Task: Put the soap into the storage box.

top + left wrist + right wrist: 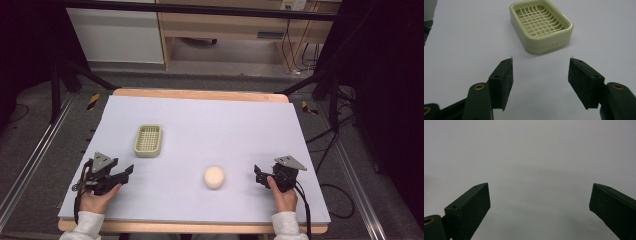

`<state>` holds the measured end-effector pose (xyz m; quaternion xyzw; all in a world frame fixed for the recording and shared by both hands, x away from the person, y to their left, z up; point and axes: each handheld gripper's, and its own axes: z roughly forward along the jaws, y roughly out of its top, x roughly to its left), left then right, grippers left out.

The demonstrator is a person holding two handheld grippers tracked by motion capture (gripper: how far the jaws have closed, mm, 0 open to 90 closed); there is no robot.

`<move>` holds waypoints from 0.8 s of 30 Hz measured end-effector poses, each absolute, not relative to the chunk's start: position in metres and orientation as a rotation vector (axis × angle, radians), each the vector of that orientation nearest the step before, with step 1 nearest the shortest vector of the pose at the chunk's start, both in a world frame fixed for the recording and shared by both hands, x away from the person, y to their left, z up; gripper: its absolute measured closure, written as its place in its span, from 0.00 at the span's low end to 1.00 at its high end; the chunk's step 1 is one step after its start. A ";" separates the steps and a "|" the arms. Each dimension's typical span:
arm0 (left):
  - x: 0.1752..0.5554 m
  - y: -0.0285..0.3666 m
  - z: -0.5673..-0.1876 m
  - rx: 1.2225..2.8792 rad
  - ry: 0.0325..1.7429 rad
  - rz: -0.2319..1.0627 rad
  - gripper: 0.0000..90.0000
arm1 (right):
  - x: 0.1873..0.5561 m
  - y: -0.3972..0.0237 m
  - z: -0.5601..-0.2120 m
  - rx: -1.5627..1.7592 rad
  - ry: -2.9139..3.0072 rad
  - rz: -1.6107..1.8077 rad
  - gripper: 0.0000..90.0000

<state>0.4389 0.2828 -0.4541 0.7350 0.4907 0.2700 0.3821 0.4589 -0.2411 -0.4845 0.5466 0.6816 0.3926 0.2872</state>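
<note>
Resting on a pale lavender, matte table cover (200, 125), two hand-held tongs are lying near the person's edge, each gripped by one hand. The left tongs (127, 172) are pointing toward a cream plastic soap dish (148, 140), a rounded rectangle with a woven-looking grid floor and a thick, smooth rim; the left gripper view is showing this dish (541, 26) just ahead of the black jaws, well clear of them. Those jaws are standing apart with bare cover between their rough, foam-like pads (506, 82), so they are gripping nothing. The right tongs (258, 176) are lying beside a round, pale peach bar of soap (214, 177), smooth and dome-shaped, which is sitting alone on the cover between the two hands, nearer the right one. The right gripper view is showing its blocky black jaws spread wide over blank cover, likewise holding nothing.
</note>
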 end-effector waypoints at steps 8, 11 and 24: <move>0.438 0.277 -0.449 1.866 1.231 0.686 0.40 | 0.459 -0.242 -0.482 1.449 1.821 1.047 0.04; 0.439 0.275 -0.448 1.873 1.220 0.674 0.39 | 0.459 -0.242 -0.482 1.447 1.830 1.041 0.04; 0.443 0.261 -0.441 1.902 1.167 0.634 0.37 | 0.460 -0.242 -0.484 1.449 1.850 1.021 0.04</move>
